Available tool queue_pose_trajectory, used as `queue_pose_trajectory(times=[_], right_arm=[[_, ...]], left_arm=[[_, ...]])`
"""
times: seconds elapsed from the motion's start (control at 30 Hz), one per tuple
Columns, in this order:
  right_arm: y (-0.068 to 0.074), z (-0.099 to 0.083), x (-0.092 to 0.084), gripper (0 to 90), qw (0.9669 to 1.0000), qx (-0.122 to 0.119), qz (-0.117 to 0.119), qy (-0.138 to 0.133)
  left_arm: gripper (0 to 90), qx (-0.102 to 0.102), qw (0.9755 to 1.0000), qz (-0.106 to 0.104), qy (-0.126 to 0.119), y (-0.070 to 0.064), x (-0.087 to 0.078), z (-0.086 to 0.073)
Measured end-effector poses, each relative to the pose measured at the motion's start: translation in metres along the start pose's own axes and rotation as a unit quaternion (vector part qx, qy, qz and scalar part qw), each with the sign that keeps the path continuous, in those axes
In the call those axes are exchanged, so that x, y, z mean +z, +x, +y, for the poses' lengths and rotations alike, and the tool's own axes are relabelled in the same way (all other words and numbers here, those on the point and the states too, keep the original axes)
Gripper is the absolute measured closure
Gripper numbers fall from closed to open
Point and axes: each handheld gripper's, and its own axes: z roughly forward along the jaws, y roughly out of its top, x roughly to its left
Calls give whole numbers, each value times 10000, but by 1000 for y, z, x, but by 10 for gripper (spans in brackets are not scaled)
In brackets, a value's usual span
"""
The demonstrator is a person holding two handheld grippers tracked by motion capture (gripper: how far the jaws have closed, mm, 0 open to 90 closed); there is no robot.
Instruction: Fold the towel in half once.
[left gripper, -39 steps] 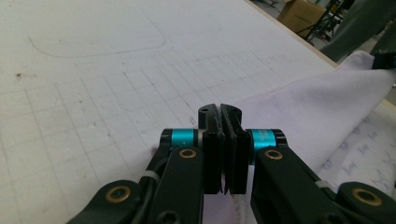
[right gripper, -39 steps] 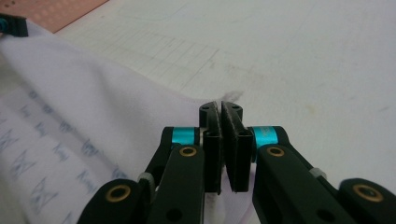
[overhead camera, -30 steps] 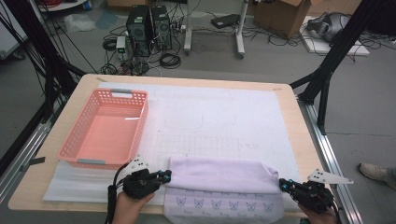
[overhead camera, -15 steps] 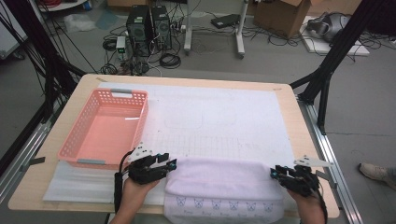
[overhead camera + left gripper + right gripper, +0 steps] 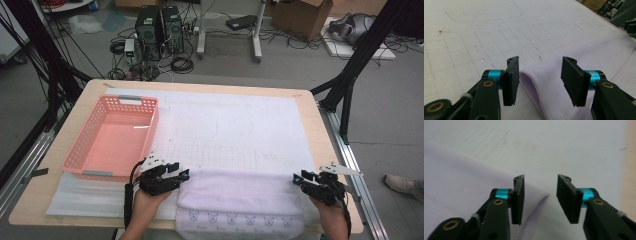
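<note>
One fold done: lilac towel (image 5: 240,200) lies doubled at the table's (image 5: 320,130) near edge.
Grippers: I see my left gripper (image 5: 540,72) and right gripper (image 5: 540,195) half-open, jaws just been opening, clamping nothing.
Left: further folds; perhaps into pink basket (image 5: 85,150).

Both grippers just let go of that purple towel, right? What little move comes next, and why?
Yes, both sets of jaws have just been opening, pads clear of the towel. Probably the left gripper and right gripper back off from the folded edge, then regrip for another fold: the towel lies folded once, apparently bound for the basket.
</note>
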Motion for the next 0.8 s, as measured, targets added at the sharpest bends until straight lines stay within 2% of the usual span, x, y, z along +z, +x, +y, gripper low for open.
queue_pose_trajectory(times=[0.03,0.07,0.1,0.13,0.17,0.2,0.27,0.33,0.4,0.53,0.57,0.63,0.67,0.73,0.8], right_arm=[[3,-2,4,531,9997,-114,-23,208],[5,-4,9,536,9986,-293,-154,407],[6,-5,11,576,9981,-440,-234,366],[7,-3,10,602,9968,-543,-449,373],[7,-1,9,643,9929,-702,-892,348],[6,1,8,640,9912,-723,-1059,313],[0,0,6,617,9964,-308,-773,171],[-1,-2,2,589,9981,-279,-538,96],[0,-4,-1,541,9996,-140,-247,87],[3,-8,5,447,9990,-270,-82,351],[4,-9,7,439,9986,-386,-91,359],[8,-8,7,459,9976,-508,-171,428],[8,-8,7,499,9972,-586,-161,445],[11,-8,7,586,9971,-599,-100,461],[11,-7,7,670,9974,-538,-20,484]], left_arm=[[474,30,10000,19,36,0,1,0],[474,39,10000,34,43,0,2,0],[474,39,10000,37,59,0,2,0],[474,25,10000,37,63,-1,3,-1],[473,26,10000,39,66,0,3,-1],[471,35,9999,41,93,0,3,-1],[461,69,9998,75,145,0,4,-2],[449,54,9997,86,218,1,5,-3],[430,-4,9995,88,309,2,6,-3],[420,27,9989,90,450,1,8,-3],[421,44,9987,57,502,0,9,-4],[426,111,9975,-21,697,-2,12,-4],[428,231,9971,30,726,-5,13,-4],[467,403,9959,241,772,-10,14,-4],[571,481,9949,453,765,-12,15,-4]])
